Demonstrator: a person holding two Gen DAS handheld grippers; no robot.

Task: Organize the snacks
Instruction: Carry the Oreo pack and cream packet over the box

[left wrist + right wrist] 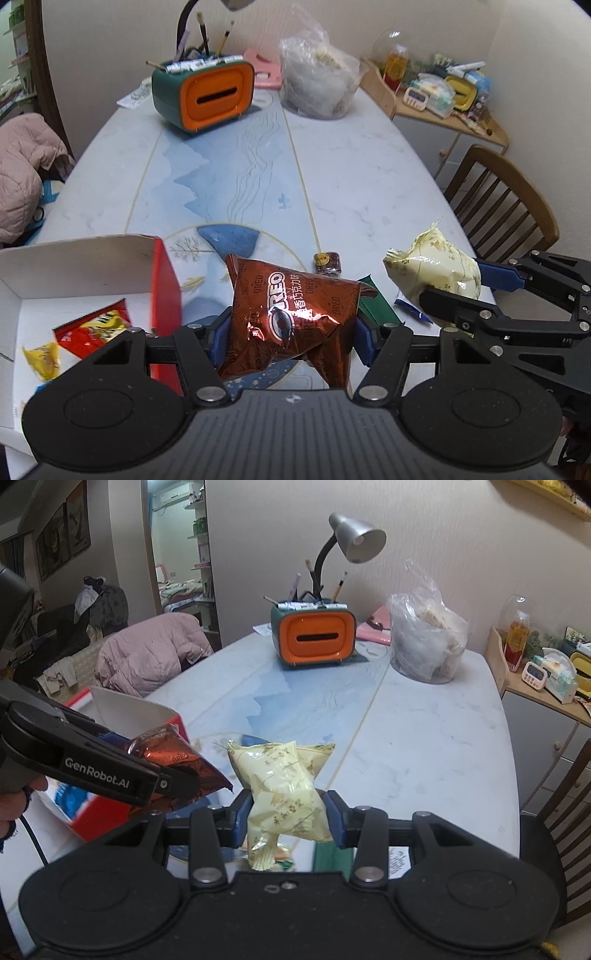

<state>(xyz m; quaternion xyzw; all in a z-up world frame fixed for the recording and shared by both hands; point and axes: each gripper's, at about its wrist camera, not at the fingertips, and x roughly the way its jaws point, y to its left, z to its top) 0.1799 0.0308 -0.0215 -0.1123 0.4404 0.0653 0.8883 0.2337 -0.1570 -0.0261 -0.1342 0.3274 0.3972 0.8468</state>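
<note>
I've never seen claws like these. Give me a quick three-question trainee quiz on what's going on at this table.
1. True or false: the left claw is shut on the brown Oreo packet.
2. What does the right claw hold? A) a red packet B) the pale yellow snack packet C) nothing
3. Fill in: the white box with red sides sits to the ____ of the Oreo packet in the left claw's view.

Key: 1 true; 2 B; 3 left.
</note>
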